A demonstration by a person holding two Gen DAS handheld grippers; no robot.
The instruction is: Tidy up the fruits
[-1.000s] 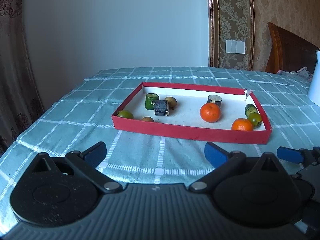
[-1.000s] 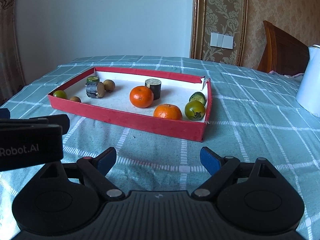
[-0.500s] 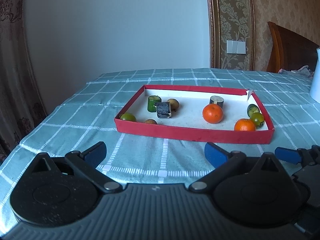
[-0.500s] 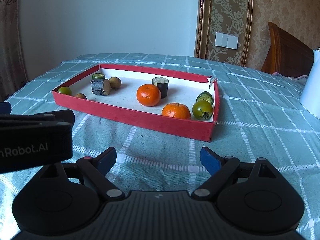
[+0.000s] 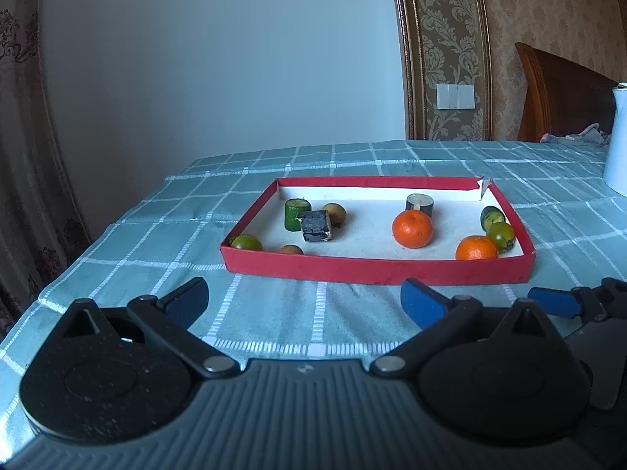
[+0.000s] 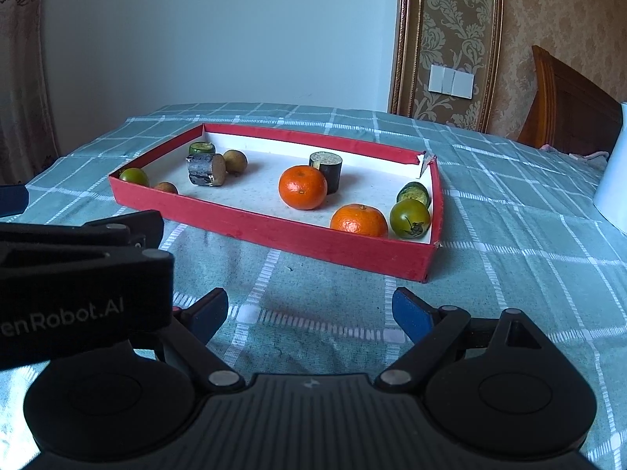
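Note:
A red tray (image 5: 376,270) (image 6: 274,231) with a white floor lies on the checked tablecloth. In it are two oranges (image 5: 412,228) (image 5: 476,247) (image 6: 302,187) (image 6: 358,220), green fruits (image 5: 500,235) (image 5: 246,242) (image 6: 409,213), small brown fruits (image 5: 334,211) (image 6: 235,160) and dark cylinder pieces (image 5: 316,225) (image 5: 419,203) (image 6: 325,170). My left gripper (image 5: 305,303) is open and empty, short of the tray's near wall. My right gripper (image 6: 309,311) is open and empty, also short of the tray. The left gripper's body (image 6: 78,274) shows at the left of the right wrist view.
A white jug (image 5: 617,141) (image 6: 613,188) stands on the table at the right. A wooden chair back (image 5: 560,94) is behind it. The table's left edge (image 5: 47,293) drops off beside a curtain.
Both grippers have risen and tilted slightly, so the tray sits lower and farther in view. Both stay open; nothing in the tray has moved.

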